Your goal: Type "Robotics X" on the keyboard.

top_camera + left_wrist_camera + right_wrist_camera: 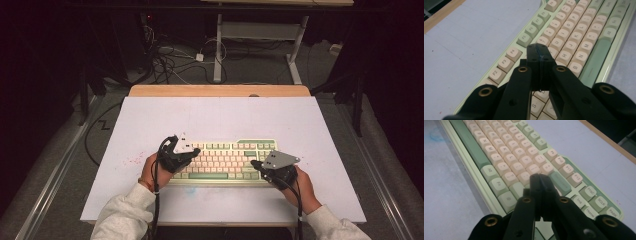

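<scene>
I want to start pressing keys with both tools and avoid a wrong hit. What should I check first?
1. Left hand-held gripper jaws shut to a single tip: ok.
2. Right hand-held gripper jaws shut: ok.
3. Each tip over the keyboard, one at each end: ok.
4. Keyboard lies flat on the white table: ok.
5. Nothing clamped in either tip: ok.
6. Whether a tip already touches a key: cannot tell.
</scene>
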Demonstrator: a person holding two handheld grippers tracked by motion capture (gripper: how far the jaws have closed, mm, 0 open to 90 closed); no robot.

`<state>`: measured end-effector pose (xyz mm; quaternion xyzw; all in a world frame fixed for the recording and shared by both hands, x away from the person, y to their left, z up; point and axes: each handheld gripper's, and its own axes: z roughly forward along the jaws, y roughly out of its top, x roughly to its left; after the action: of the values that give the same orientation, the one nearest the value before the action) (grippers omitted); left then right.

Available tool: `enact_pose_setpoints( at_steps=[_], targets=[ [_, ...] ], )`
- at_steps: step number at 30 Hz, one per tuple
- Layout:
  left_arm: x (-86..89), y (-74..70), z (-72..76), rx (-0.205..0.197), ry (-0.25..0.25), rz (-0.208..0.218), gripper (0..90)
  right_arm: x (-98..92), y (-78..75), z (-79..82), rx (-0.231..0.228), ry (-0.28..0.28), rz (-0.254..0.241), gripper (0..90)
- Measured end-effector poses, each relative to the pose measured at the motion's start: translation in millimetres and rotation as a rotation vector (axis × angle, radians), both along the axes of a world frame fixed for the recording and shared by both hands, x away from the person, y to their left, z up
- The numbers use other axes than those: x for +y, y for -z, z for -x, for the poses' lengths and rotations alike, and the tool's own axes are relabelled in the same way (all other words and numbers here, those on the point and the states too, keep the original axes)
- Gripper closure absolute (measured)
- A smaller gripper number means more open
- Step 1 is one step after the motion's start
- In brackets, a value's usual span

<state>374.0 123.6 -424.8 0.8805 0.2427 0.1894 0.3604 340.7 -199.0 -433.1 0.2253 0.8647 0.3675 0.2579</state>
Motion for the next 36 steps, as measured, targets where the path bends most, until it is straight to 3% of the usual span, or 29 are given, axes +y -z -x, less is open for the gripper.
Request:
enact_pose_setpoints(
  at_steps=[15,21,36],
  targets=[
    [8.9,-5.4,9.1,-0.048,0.014,0.027,87.8,-1.8,-5.2,2.7,-0.009,-0.011,-0.015,90.0],
    [12.8,-6.1,13.4,-0.042,0.031,0.02,87.8,-2.3,-5.8,2.7,-0.003,-0.013,-0.012,90.0],
    [36.6,-1.9,29.7,-0.074,-0.014,0.029,87.7,-0.7,-7.3,0.2,0.001,-0.015,-0.017,90.0]
  ],
)
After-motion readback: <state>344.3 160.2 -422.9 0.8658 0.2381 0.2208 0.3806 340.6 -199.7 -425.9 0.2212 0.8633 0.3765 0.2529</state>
